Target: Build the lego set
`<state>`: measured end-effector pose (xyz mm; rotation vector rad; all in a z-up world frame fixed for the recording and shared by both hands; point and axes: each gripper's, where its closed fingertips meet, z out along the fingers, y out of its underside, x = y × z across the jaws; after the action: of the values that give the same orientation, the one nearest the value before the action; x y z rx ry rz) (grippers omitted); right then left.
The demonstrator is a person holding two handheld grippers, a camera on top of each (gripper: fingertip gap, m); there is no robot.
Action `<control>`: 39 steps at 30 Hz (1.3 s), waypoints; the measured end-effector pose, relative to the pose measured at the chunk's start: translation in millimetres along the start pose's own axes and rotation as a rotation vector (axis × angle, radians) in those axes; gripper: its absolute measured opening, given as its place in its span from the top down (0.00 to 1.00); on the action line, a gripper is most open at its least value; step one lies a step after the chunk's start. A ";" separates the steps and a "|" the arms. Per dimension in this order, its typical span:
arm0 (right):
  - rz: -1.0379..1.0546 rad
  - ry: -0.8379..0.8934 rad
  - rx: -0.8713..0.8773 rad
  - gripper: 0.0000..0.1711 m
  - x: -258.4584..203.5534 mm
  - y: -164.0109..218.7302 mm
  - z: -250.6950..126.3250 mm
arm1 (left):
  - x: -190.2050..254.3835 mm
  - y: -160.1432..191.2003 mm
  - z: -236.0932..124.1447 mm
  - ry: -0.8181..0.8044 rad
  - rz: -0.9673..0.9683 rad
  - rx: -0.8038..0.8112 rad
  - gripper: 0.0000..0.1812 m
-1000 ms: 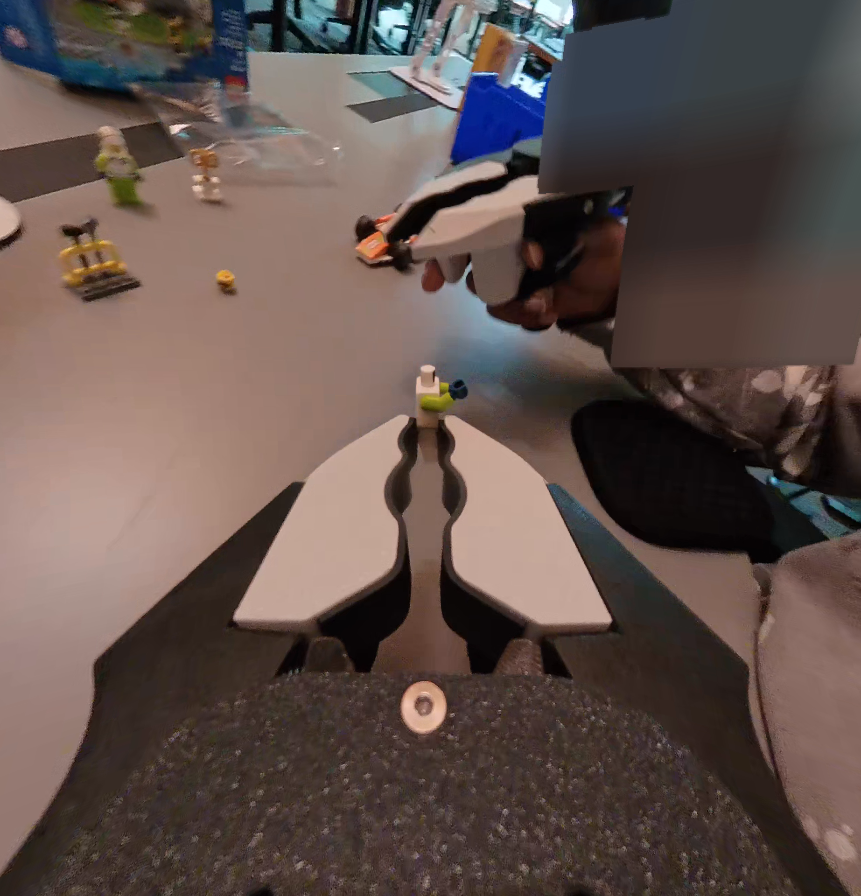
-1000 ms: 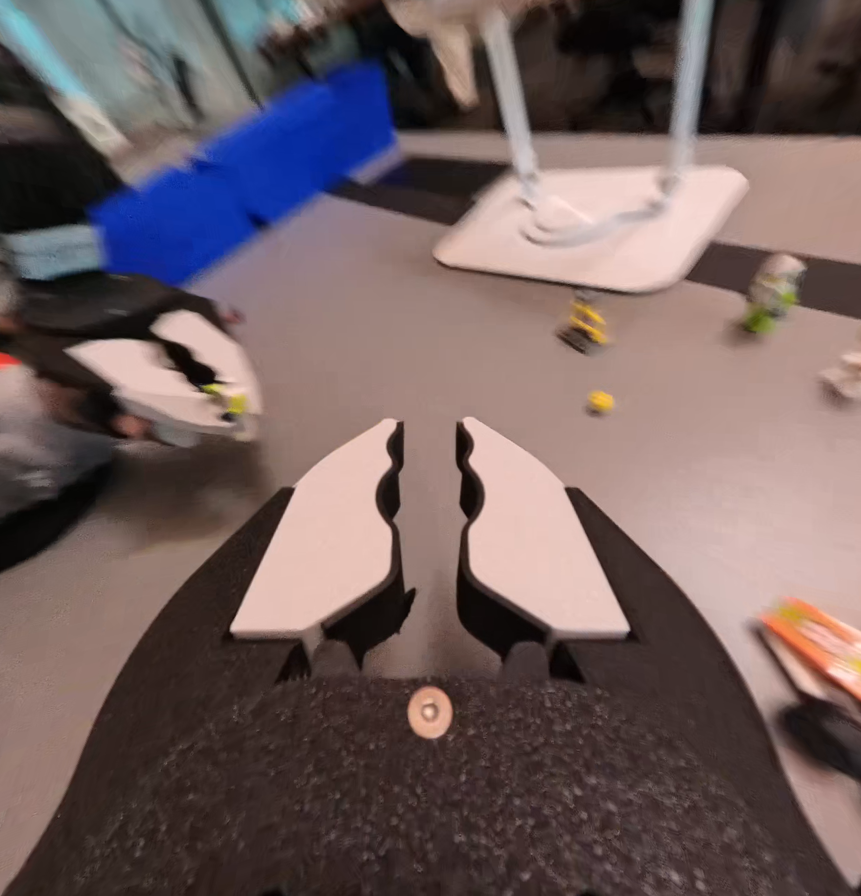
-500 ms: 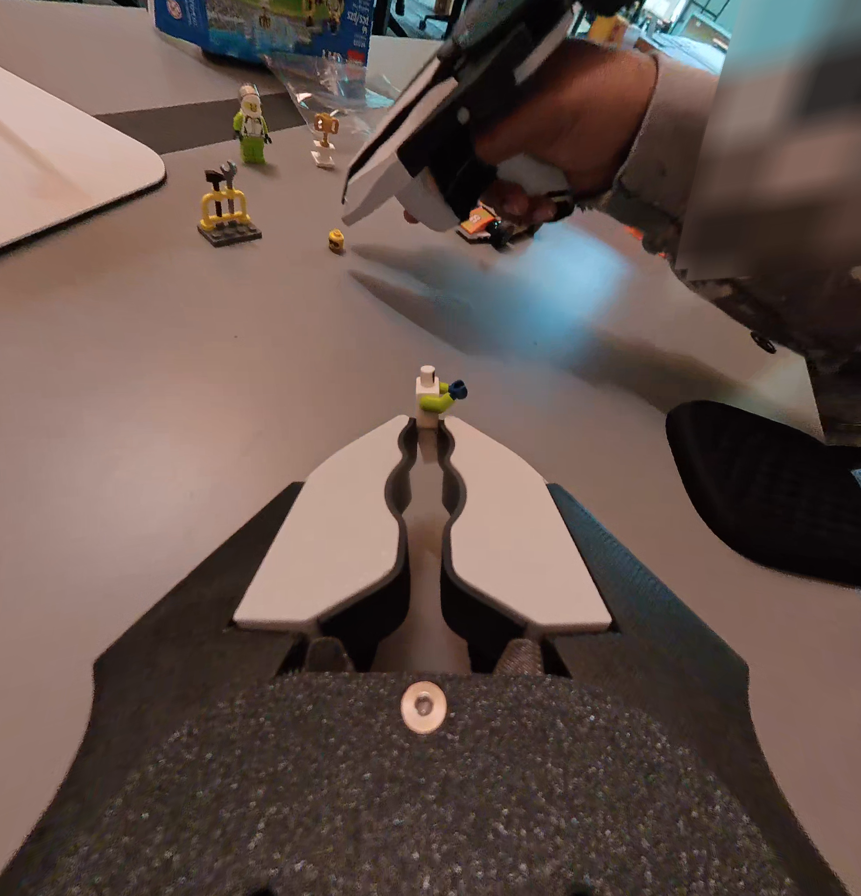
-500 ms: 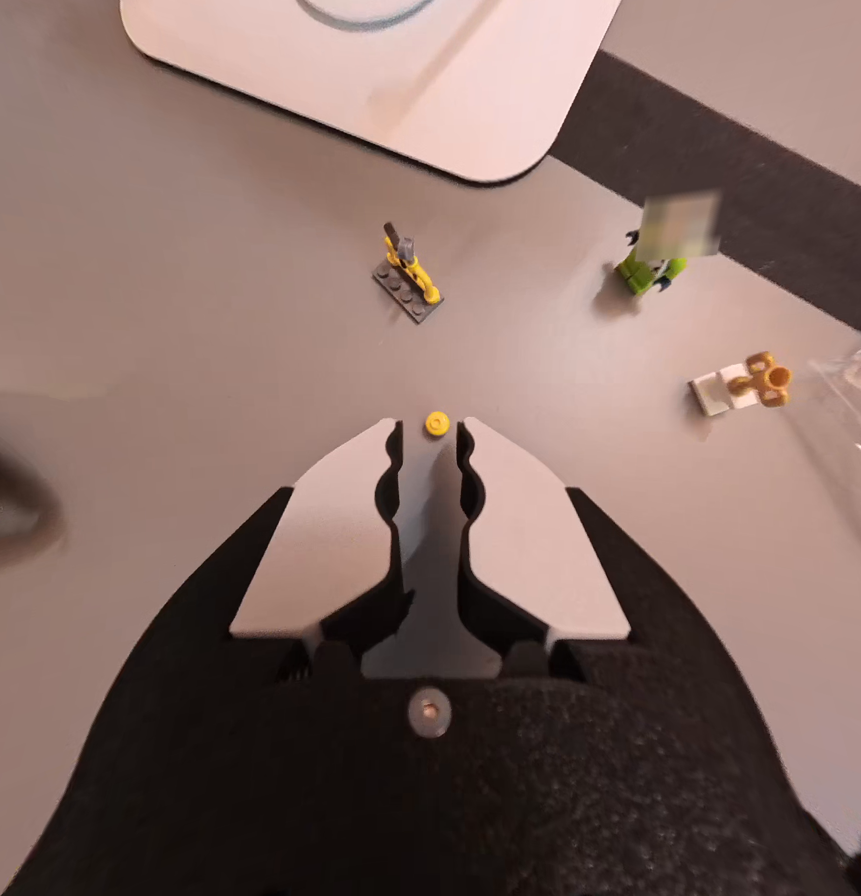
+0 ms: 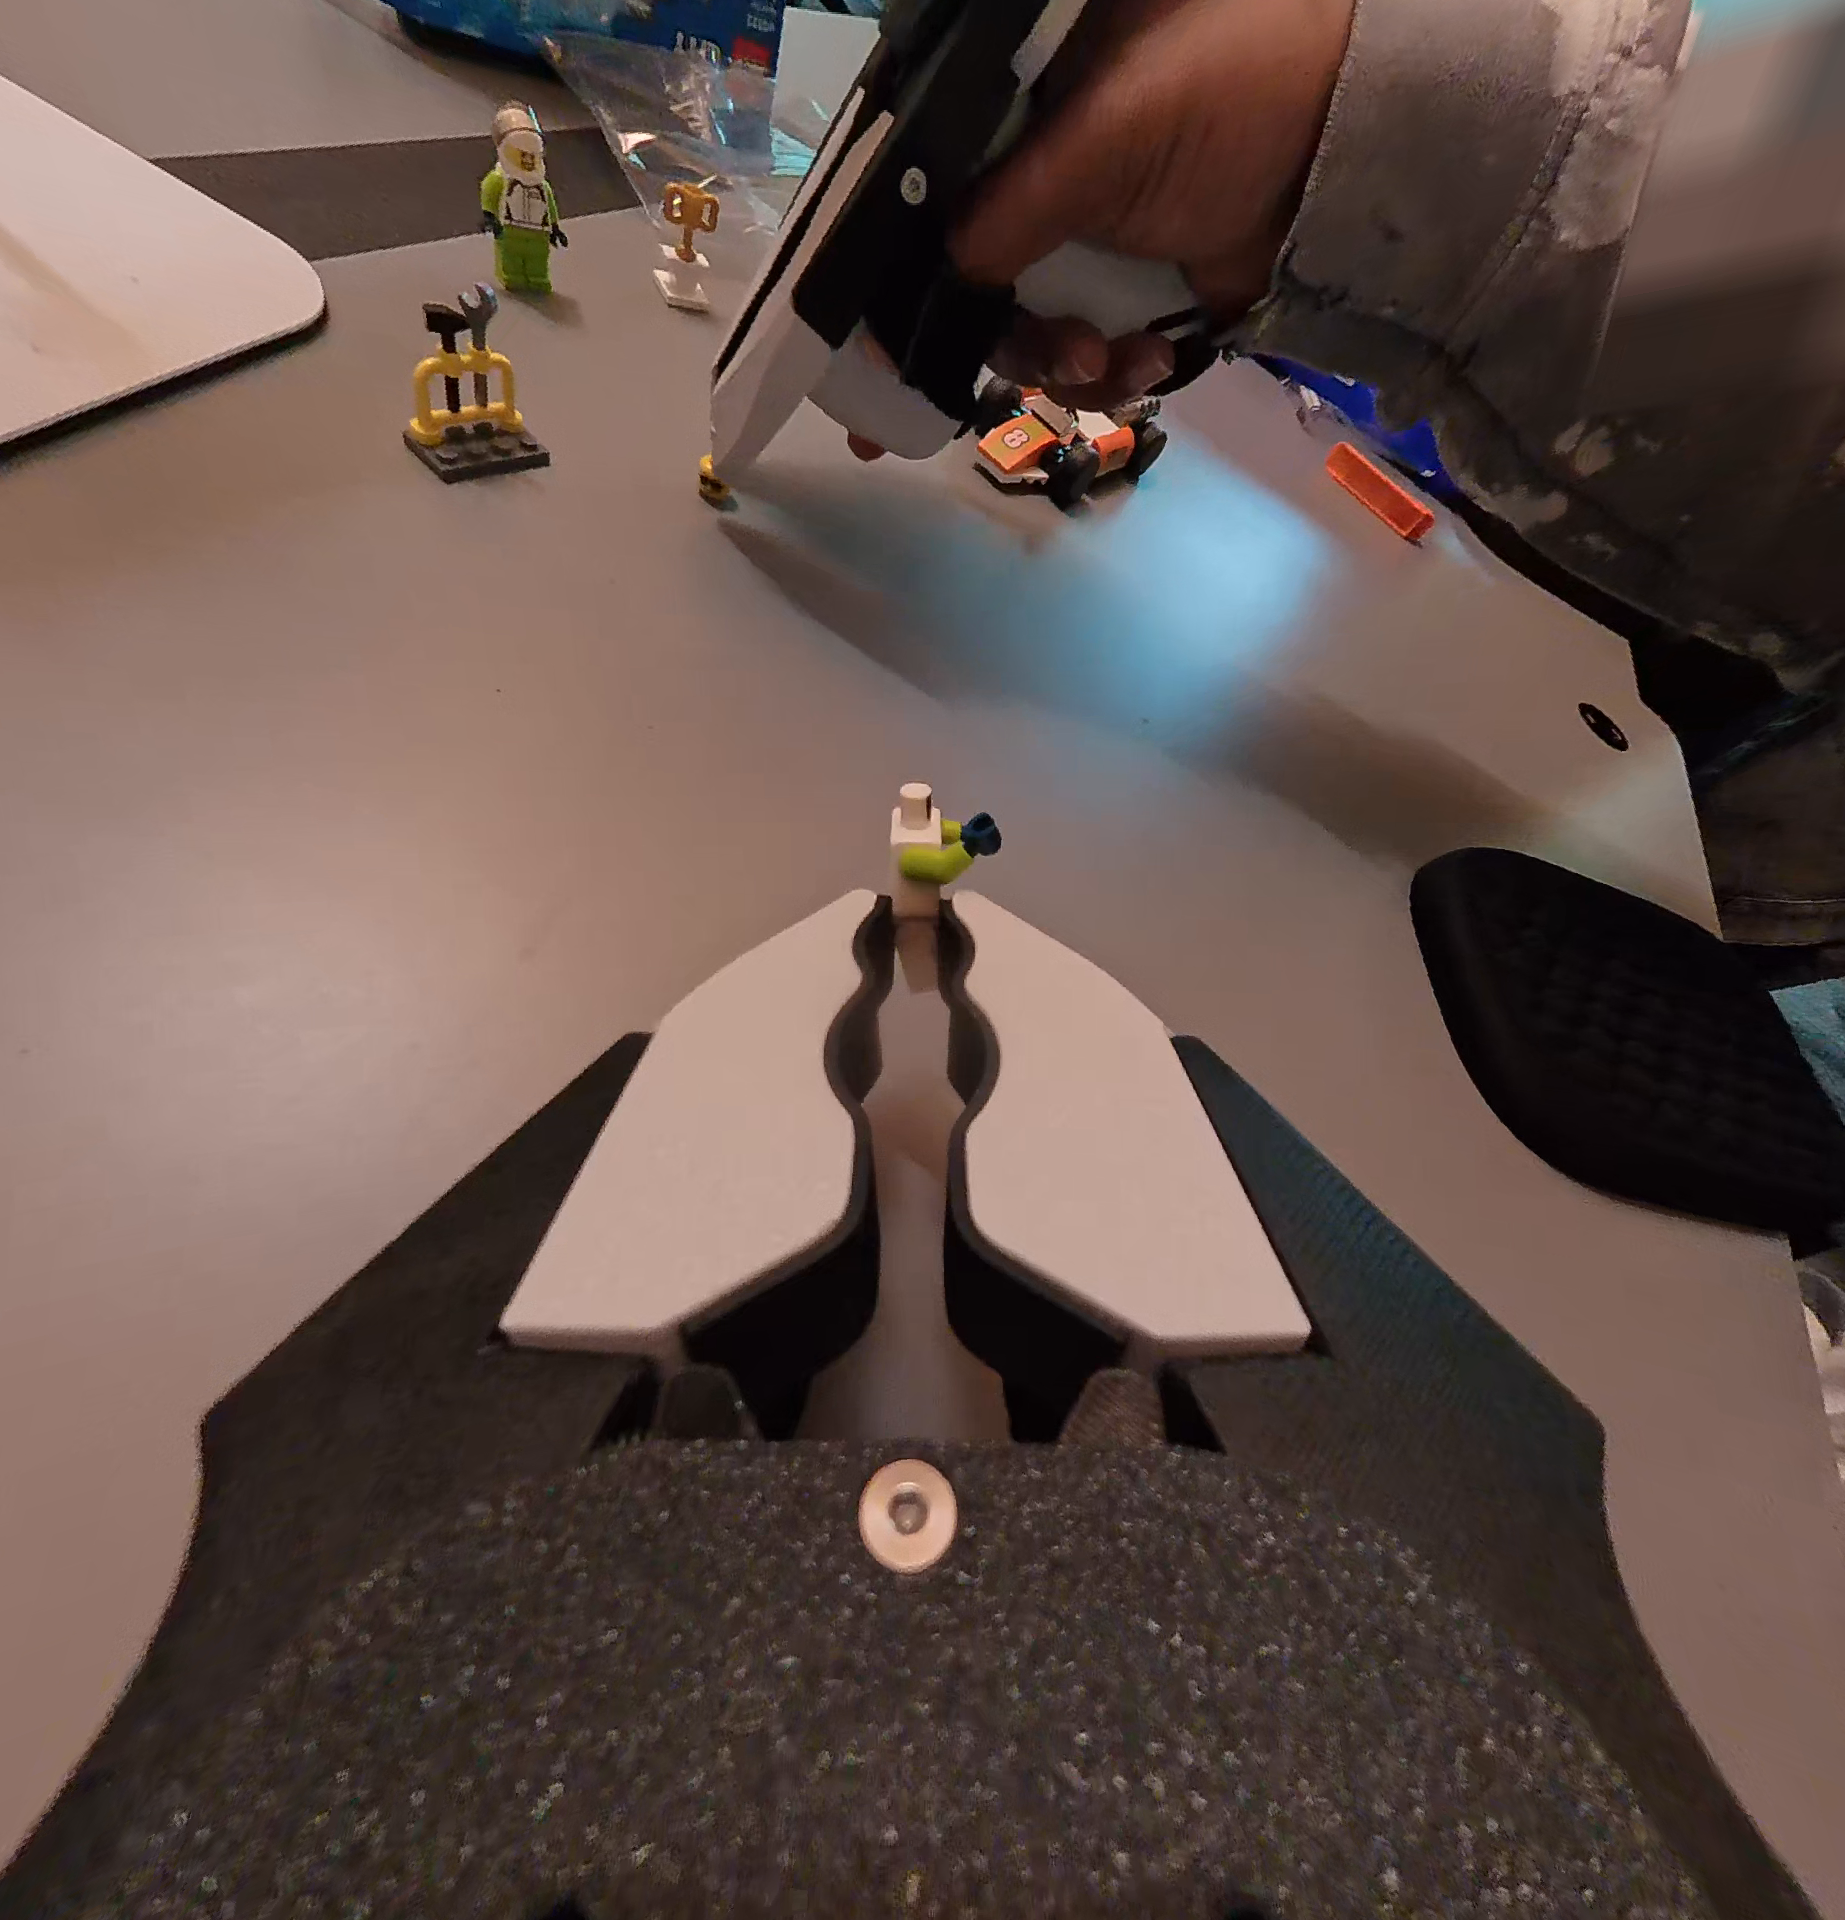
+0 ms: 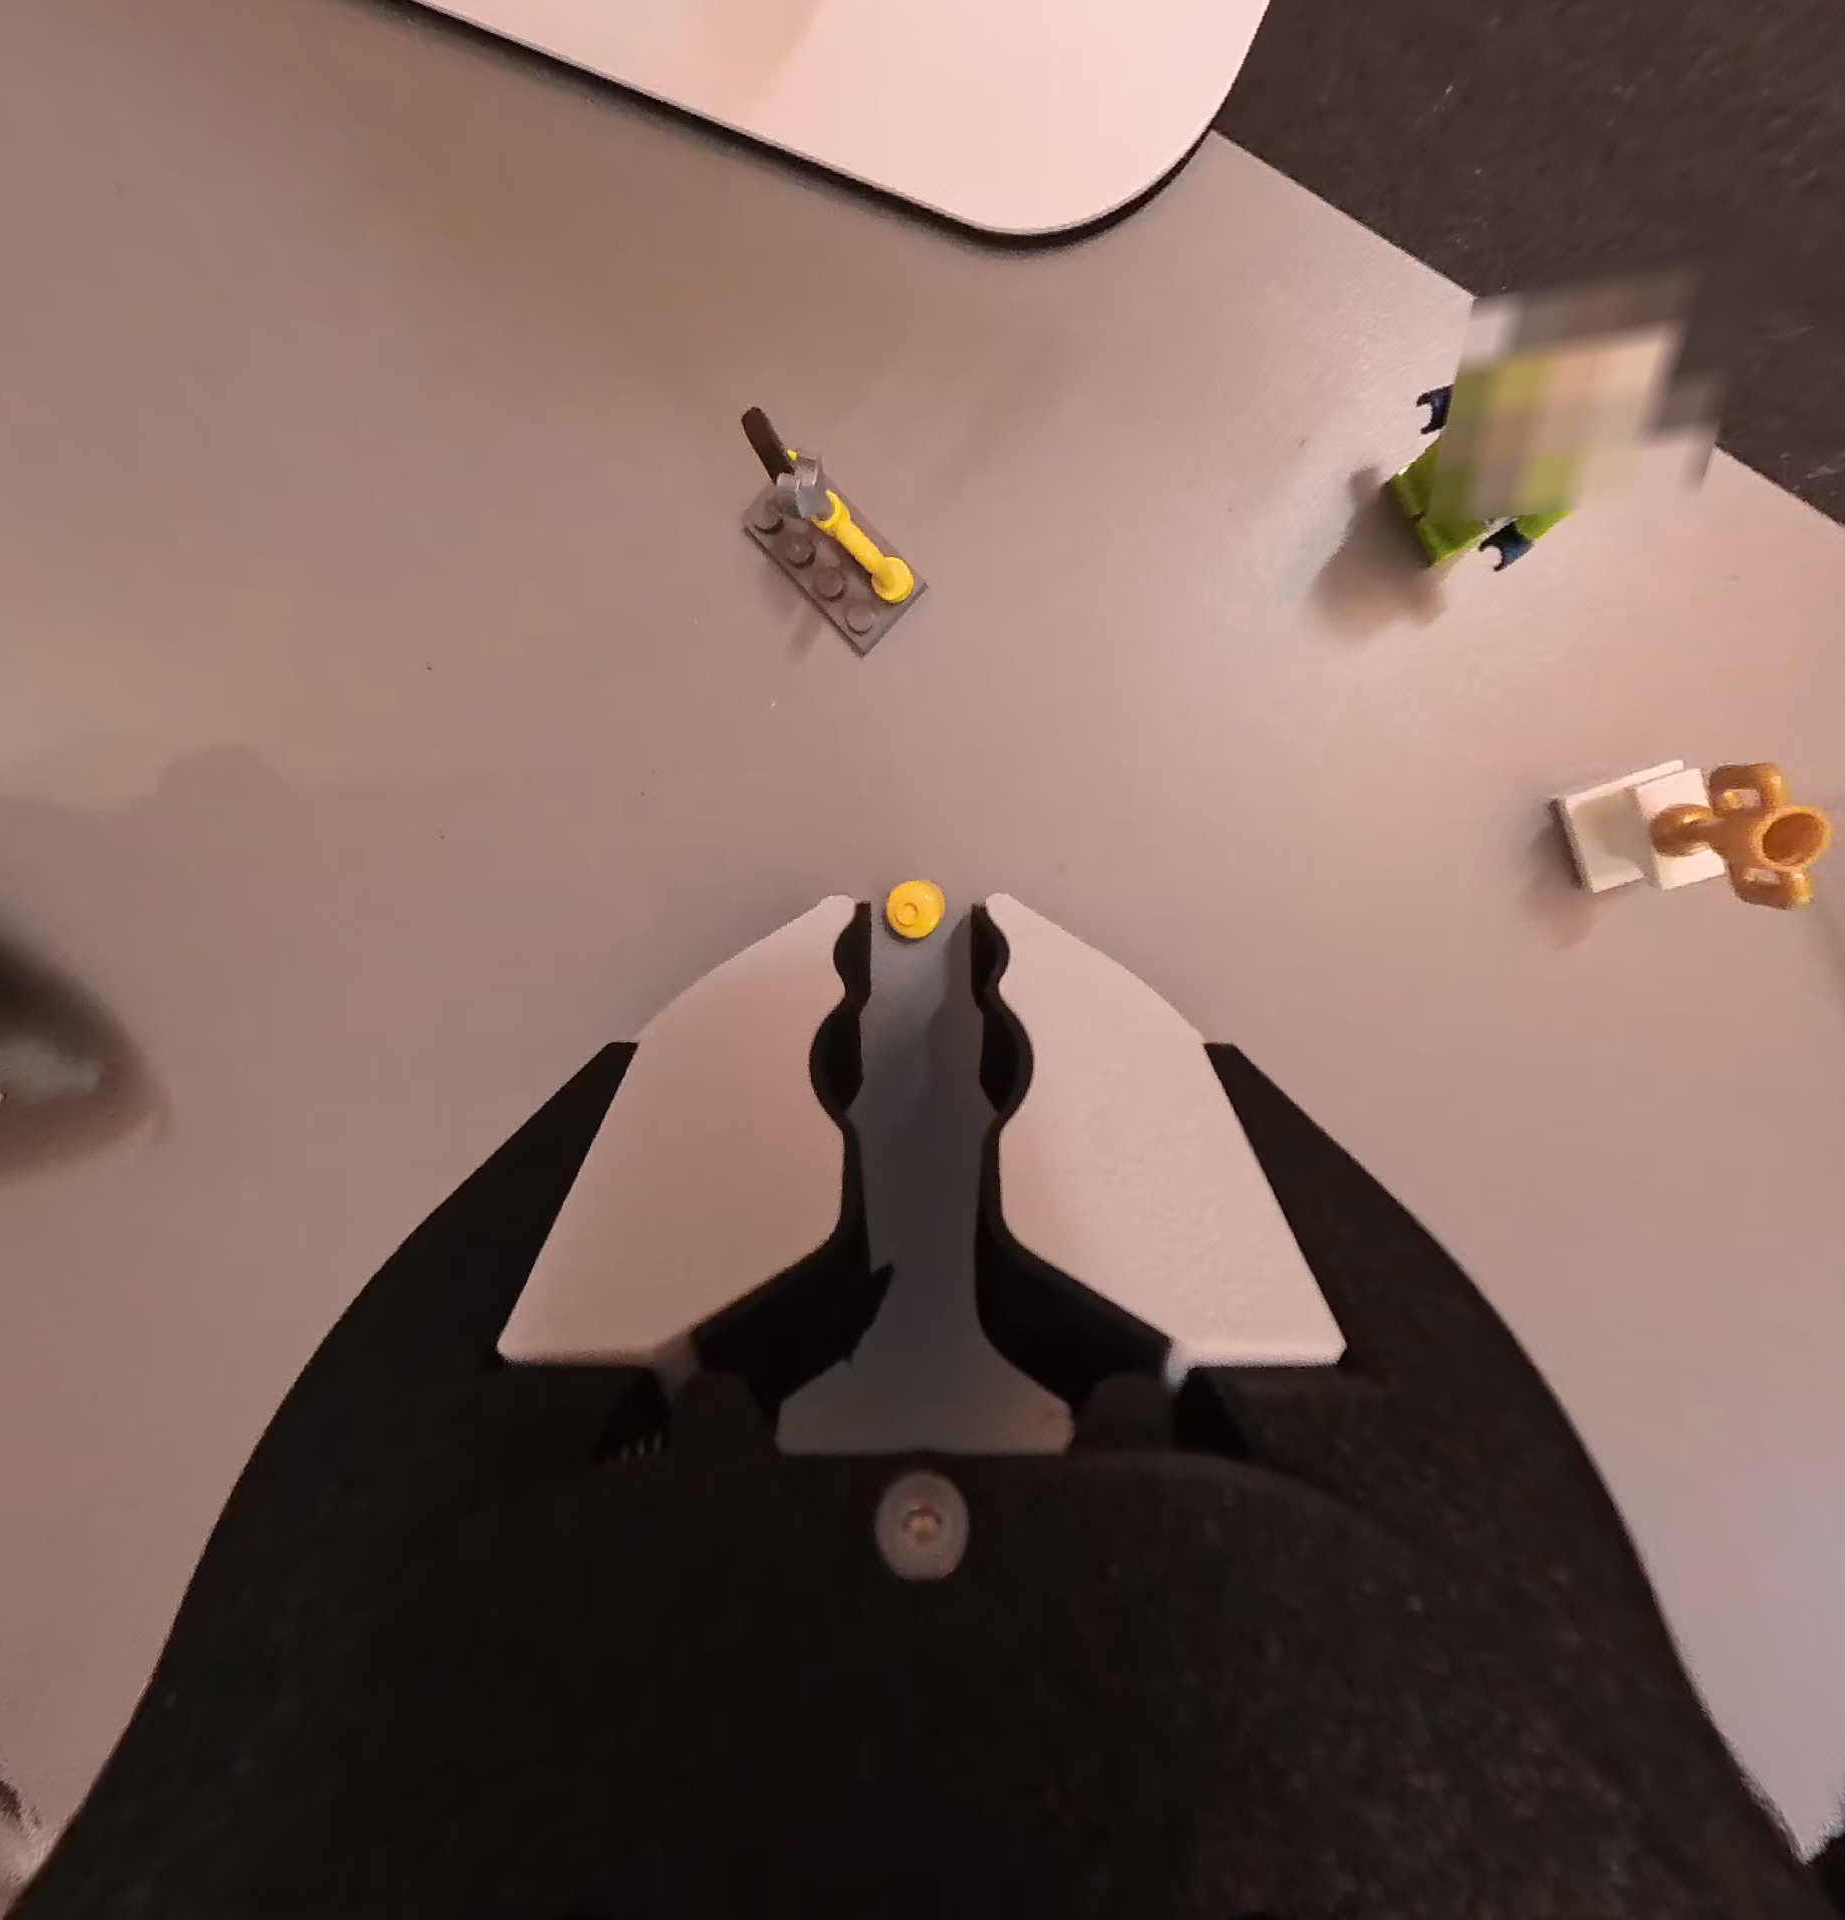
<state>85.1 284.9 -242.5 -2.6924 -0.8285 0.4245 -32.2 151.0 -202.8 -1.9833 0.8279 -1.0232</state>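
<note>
Nearest, the left gripper (image 5: pixel 916 914) is clamped on a headless minifigure torso (image 5: pixel 923 862), white with a lime arm and dark blue hand, its lower part pinched between the tips so that the neck peg stands upright and free above them; the purpose is judged to be presenting that peg to receive a head. Both sit above the grey table (image 5: pixel 274 779), near its front edge where the person's sleeve and a dark seat show. Beyond, toward the middle of the table, the right gripper (image 6: pixel 913 914) points steeply down with its jaws apart and one tip on either side of a small yellow minifigure head (image 6: pixel 914 910) lying on the surface; no pinch has been made, and whether the tips touch it cannot be told. The straddle suits a closing grip across the round sides. Just beside the hand holding that tool stands a finished orange race car (image 5: pixel 1069 449), with a loose orange piece (image 5: pixel 1380 504) further toward the right edge. Farther off, a yellow tool rack on a dark plate (image 6: pixel 835 551), a complete lime-suited minifigure (image 5: pixel 523 208) and a gold trophy on a white base (image 6: pixel 1687 836) stand well apart from the work, apparently set aside as done. At the far edge lie a clear bag (image 5: pixel 679 94) and a blue box (image 5: pixel 627 26).
</note>
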 end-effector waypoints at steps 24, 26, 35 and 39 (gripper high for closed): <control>-0.353 -0.343 0.228 0.94 -67.1 -7.2 -36.2 | 14.8 -1.5 0.0 0.111 -0.022 0.001 0.96; -0.468 -0.538 0.346 0.94 -104.4 0.5 -64.4 | 23.1 -3.0 -1.3 0.164 -0.010 0.006 0.96; -0.666 -0.804 0.182 0.94 -185.9 61.0 -102.1 | 74.4 7.9 -2.2 0.410 0.080 -0.061 0.96; -0.672 -0.809 0.072 0.94 -195.1 76.7 -94.1 | 82.8 13.5 -2.9 0.447 0.088 -0.092 0.96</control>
<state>2.6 93.1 -146.5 -1.9402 -1.7782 1.3385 1.8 77.3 -181.6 -1.7957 1.2070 -1.4231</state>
